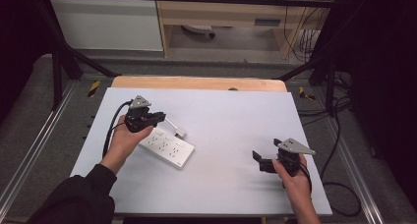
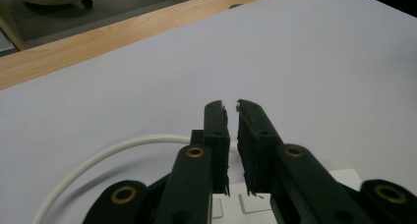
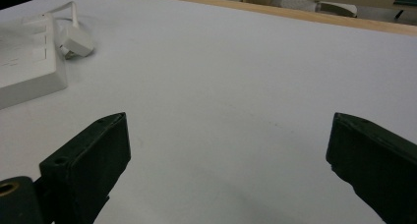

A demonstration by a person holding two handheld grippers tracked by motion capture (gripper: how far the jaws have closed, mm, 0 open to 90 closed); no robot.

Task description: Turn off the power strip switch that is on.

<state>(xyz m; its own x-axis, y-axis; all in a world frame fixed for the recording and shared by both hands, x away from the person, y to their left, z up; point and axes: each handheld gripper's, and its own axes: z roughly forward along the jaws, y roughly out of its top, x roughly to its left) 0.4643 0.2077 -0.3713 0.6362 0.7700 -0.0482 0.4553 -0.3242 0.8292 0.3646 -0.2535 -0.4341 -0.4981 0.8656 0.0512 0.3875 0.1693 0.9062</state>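
A white power strip lies flat on the pale table sheet, left of the middle. Its white plug rests beside its far edge. My left gripper hovers over the strip's far end with its jaws pressed almost together. In the left gripper view these jaws stand above the strip, and the white cable curves under them; nothing shows between them. My right gripper sits low at the right, open and empty. The right gripper view has its jaws spread wide, with the strip and plug far left.
A wooden table edge borders the far side of the sheet. Black frame posts stand at the back corners. Loose black cables lie on the floor at the right. Bare sheet lies between the two grippers.
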